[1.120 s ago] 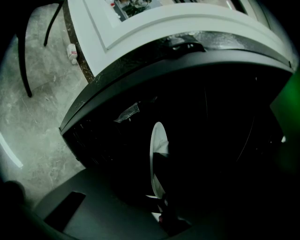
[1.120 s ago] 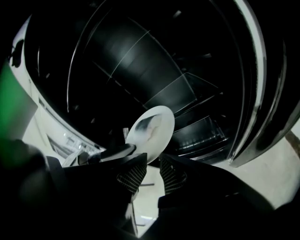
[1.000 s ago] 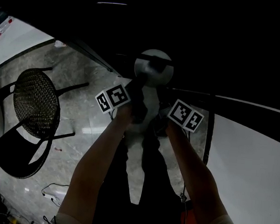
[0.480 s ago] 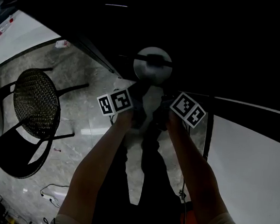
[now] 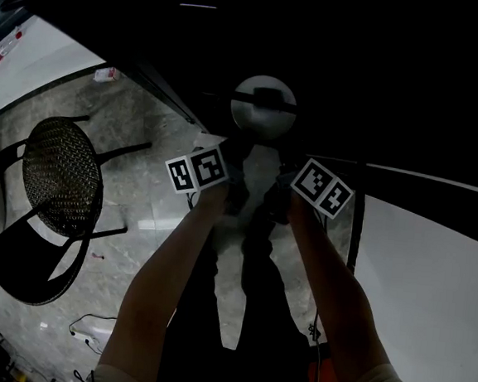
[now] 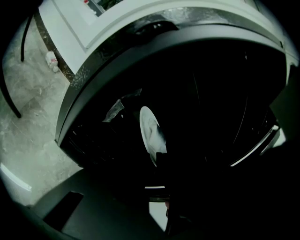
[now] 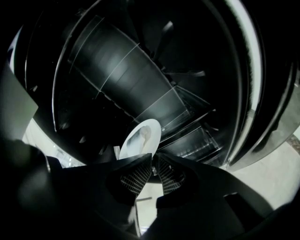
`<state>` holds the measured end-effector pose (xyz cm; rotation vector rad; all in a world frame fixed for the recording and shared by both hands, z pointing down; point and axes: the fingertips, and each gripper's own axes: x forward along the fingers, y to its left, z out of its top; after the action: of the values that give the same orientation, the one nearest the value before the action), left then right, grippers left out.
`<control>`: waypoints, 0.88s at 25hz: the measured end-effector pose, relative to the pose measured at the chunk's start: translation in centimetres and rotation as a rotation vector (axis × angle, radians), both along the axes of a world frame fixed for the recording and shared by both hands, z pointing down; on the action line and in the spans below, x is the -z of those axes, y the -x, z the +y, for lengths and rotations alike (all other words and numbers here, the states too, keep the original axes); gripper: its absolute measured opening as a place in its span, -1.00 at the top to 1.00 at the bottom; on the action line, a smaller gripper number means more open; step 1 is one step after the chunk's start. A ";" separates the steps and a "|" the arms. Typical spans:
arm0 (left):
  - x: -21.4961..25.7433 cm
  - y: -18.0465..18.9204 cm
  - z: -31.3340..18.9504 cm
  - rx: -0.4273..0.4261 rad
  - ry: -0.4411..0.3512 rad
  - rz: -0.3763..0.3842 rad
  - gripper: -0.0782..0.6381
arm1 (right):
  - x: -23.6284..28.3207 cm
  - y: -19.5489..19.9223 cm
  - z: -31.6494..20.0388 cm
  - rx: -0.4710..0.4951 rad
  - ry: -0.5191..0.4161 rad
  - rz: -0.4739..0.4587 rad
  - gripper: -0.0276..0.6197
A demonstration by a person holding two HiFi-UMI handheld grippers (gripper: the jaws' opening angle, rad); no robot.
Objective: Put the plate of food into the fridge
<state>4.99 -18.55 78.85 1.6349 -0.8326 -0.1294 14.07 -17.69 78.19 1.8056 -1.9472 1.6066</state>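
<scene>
The plate sits inside the dark fridge, at twelve o'clock from both hands in the head view. It looks level. The food shows only as a pale grey patch. Whether the plate already rests on a shelf cannot be told.

The left tongs have just been closing. Their jaws are lost in the blackness; one dark tip overlaps the plate's near rim, but no view shows whether the rim is pinched between them. The right tongs are shut with nothing between them, and the plate lies just beyond their tips at eleven o'clock.

The main risk is a drop. If the plate is not yet fully on a shelf, only one side can be holding it, by a thin rim, and the shut right tongs give no support. The far side could sag and let the food slide. A loose left pinch would let the smooth rim slip out. In this poor light, pulling back could also snag the rim and drag the plate off its shelf. The chair at nine o'clock stands well apart and poses no hazard.
</scene>
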 end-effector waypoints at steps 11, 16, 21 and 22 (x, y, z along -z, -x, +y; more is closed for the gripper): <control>-0.3 -1.7 -1.0 -0.037 -0.018 0.004 0.64 | -1.1 2.9 1.0 0.354 0.007 0.216 0.85; -0.1 -1.6 0.3 -0.098 -0.037 -0.003 0.54 | -1.3 4.0 0.3 0.426 -0.011 0.314 0.85; 0.0 -0.6 2.3 -0.148 -0.051 -0.029 0.54 | -1.1 4.4 -0.2 0.429 -0.024 0.335 0.85; 0.0 -0.4 2.8 -0.150 -0.048 -0.029 0.54 | -1.1 4.5 -0.2 0.432 -0.023 0.339 0.85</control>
<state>5.36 -15.78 78.87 1.7423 -0.7308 -0.0201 9.60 -17.91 79.27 1.4136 -2.0128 1.0732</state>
